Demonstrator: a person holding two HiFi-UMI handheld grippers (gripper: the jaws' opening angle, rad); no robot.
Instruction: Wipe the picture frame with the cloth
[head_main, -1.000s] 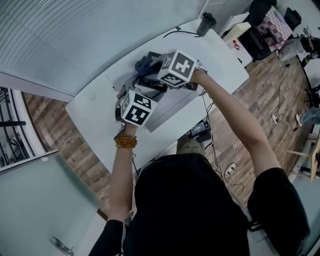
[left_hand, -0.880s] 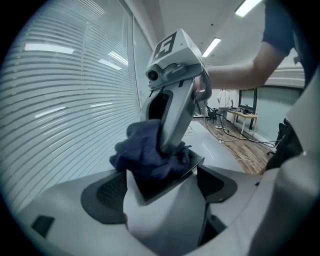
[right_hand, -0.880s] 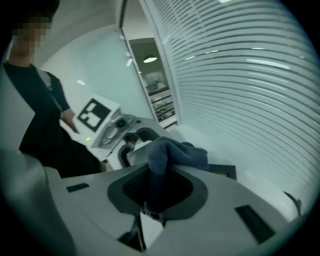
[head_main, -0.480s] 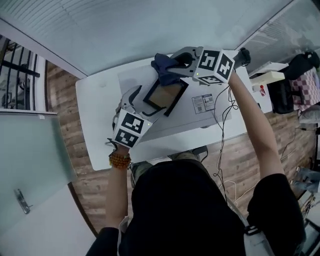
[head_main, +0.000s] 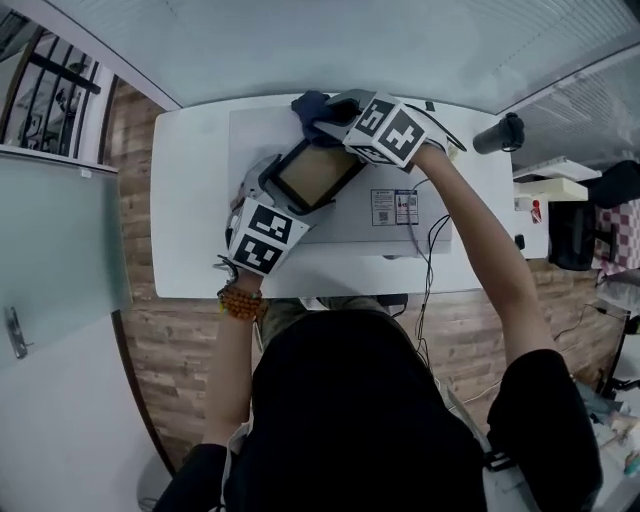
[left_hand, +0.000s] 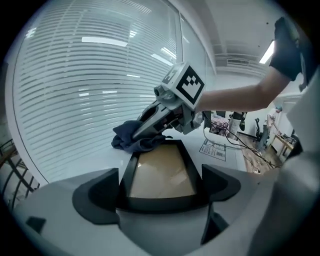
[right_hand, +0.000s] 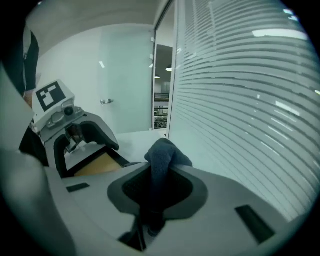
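Blinded window wall (head_main: 300, 40) just behind picture frame (head_main: 318, 172)

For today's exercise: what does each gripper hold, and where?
Right gripper: cloth, pinched by a fold. Left gripper: jaws, just opening, straddle the picture frame at its near end; grip unclear.

The picture frame (head_main: 312, 172), black-rimmed round a tan panel, lies on the white worktop (head_main: 190, 200). Its near end is between the jaws of the left gripper (left_hand: 160, 192), which have just been opening and sit flush against its two sides. The dark blue cloth (right_hand: 164, 152) is bunched, pinched in the right gripper's (right_hand: 159, 185) closed jaws, and touches the frame's far corner.
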